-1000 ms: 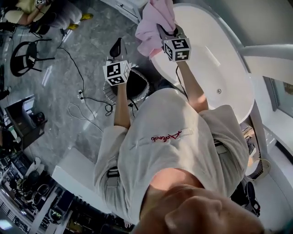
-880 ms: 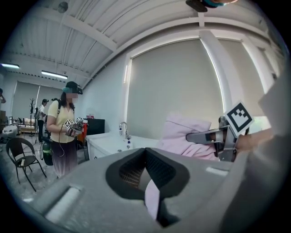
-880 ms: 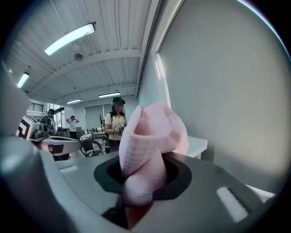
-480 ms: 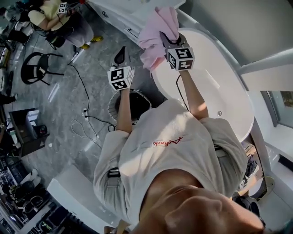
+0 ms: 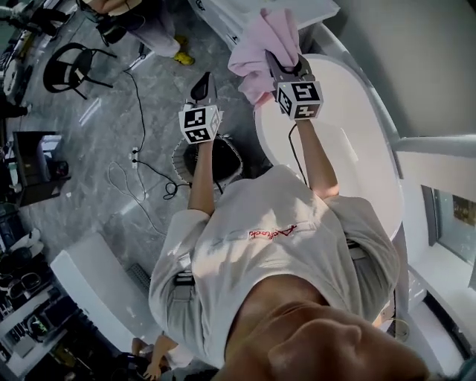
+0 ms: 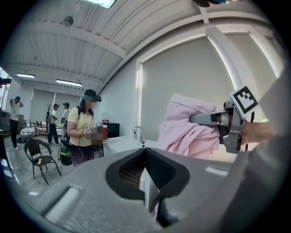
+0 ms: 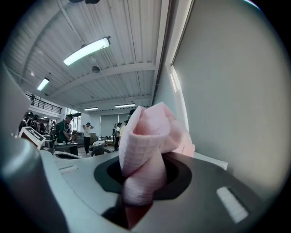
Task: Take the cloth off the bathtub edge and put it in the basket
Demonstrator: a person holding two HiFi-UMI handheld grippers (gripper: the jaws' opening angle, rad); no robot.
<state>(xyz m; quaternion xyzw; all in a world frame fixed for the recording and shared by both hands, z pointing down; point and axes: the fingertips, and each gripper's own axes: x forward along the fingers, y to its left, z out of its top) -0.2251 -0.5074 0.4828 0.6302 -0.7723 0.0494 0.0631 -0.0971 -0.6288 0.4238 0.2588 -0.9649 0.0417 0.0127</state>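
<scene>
A pink cloth [image 5: 262,43] hangs bunched in the air over the near end of the white bathtub [image 5: 357,149], and my right gripper [image 5: 278,61] is shut on it. In the right gripper view the cloth [image 7: 144,150] fills the gap between the jaws and rises above my right gripper [image 7: 141,179]. My left gripper [image 5: 202,83] is shut with nothing in it, left of the cloth and above the dark round basket [image 5: 223,158] on the floor. From the left gripper view the cloth [image 6: 186,132] and the right gripper [image 6: 202,119] show to the right of my left gripper [image 6: 145,154].
A black cable [image 5: 141,167] trails over the grey floor left of the basket. A black chair [image 5: 71,71] stands at the far left. A white counter [image 5: 305,11] lies behind the tub, with a tap [image 6: 137,134]. Several people [image 6: 82,127] stand in the room.
The view has shifted, and both grippers sit slightly lower and further right in it. The right gripper still holds the pink cloth up; the left stays shut beside it.
</scene>
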